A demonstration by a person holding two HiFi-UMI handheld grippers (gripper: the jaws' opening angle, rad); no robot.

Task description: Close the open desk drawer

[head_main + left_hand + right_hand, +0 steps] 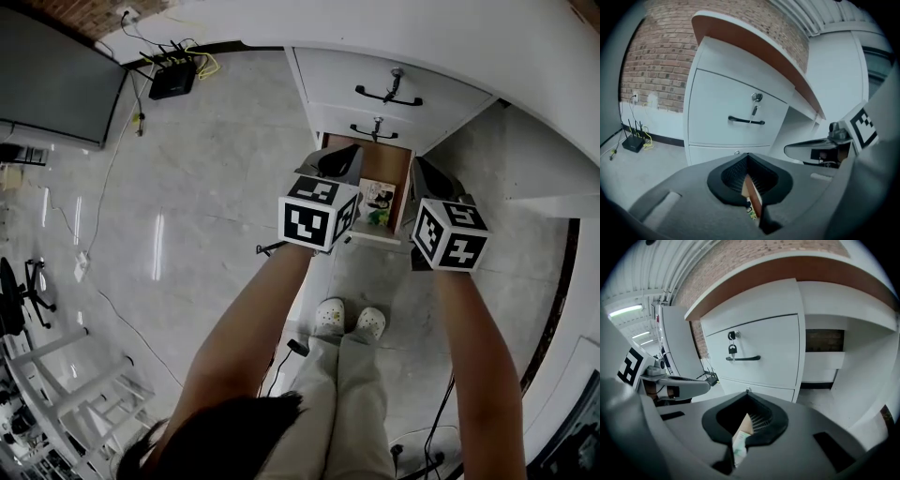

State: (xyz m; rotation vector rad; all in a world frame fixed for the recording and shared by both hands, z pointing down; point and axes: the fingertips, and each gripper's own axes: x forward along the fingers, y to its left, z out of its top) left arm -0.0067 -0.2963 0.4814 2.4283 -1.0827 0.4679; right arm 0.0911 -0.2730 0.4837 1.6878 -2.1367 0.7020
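In front of the white desk pedestal, the open bottom drawer with brown wood lining [377,236] juts toward the person, and small packets [378,197] lie inside. To close it cleanly, I judge both grippers should drop to its white front panel, press evenly on either side, and push straight back until it sits flush under the two shut white drawers with black handles [427,91]. The left gripper [335,161] [748,157] has its jaws pressed together on nothing and hangs over the drawer's left wall. The right gripper [431,178] [747,394], likewise closed and empty, hangs just beside the right wall. The drawer lies below both pairs of tips, and neither appears to touch it
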